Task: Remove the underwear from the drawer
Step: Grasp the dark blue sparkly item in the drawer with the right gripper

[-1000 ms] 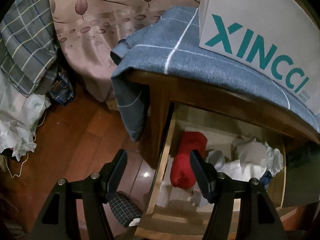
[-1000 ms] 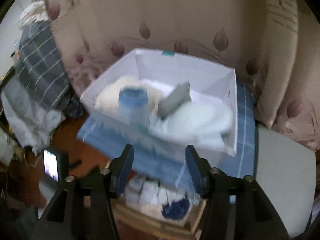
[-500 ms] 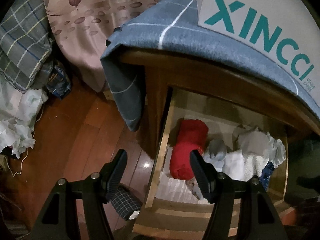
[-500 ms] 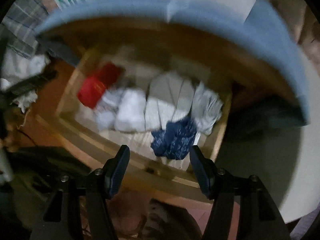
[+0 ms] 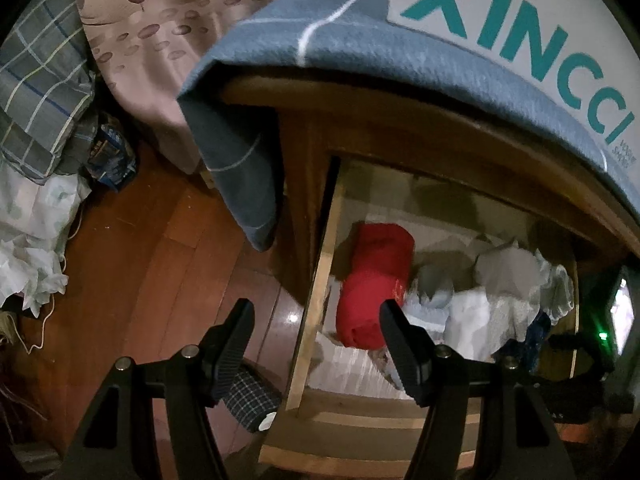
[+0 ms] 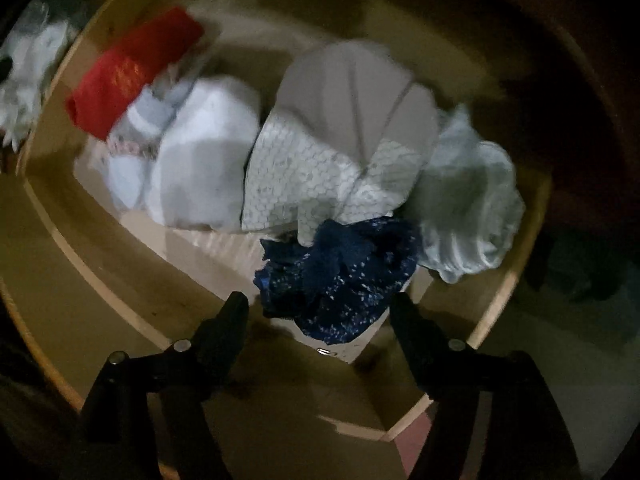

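The open wooden drawer point(image 6: 500, 300) point(image 5: 316, 292) holds several folded pieces of underwear. A red roll point(image 6: 128, 68) point(image 5: 374, 284) lies at its left end. White and grey pieces point(image 6: 336, 148) fill the middle, with a pale one point(image 6: 468, 200) at the right. A dark blue speckled piece point(image 6: 340, 276) lies at the front. My right gripper point(image 6: 320, 312) points down just over that blue piece; its jaws are opening and its pads do not press on the cloth. My left gripper point(image 5: 316, 324) hangs open over the drawer's left wall, holding nothing.
A blue checked cloth point(image 5: 360, 48) drapes over the cabinet top, with a white XINCCI box point(image 5: 520, 28) on it. Piles of laundry point(image 5: 36, 200) lie on the wooden floor point(image 5: 140, 272) at the left. A checked slipper point(image 5: 248, 396) sits below the left gripper.
My right gripper has dropped from above the white box down into the drawer, close over the blue piece, and its jaws stand wider. The left view has tilted slightly toward the drawer.
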